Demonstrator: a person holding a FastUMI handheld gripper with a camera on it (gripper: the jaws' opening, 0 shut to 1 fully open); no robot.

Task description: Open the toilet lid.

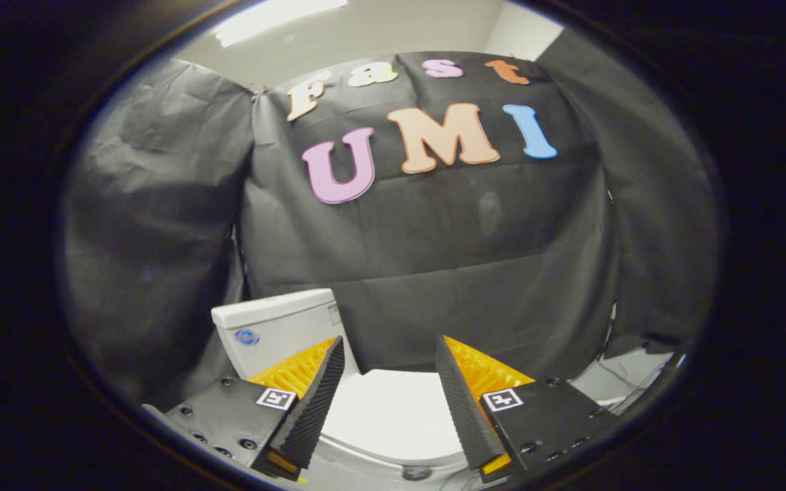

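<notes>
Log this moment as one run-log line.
hand-held gripper: open, empty | toilet lid: closed, between fingers beyond tips | tank: behind left finger

1. One claw (388, 354) is mine, its jaws parted wide with nothing pressed between them.
2. Two fingers (311, 409) on it, each with a ribbed black pad and an orange back.
3. Two square black-and-white tags (276, 398), one behind each finger.
4. One toilet (366, 464) below me.
5. One lid (389, 416), white, lying flat (closed, as far as I can see between my fingers).
6. One tank (277, 327), white, beyond my left finger.
7. One round blue mark (247, 337) on the tank's front.
</notes>
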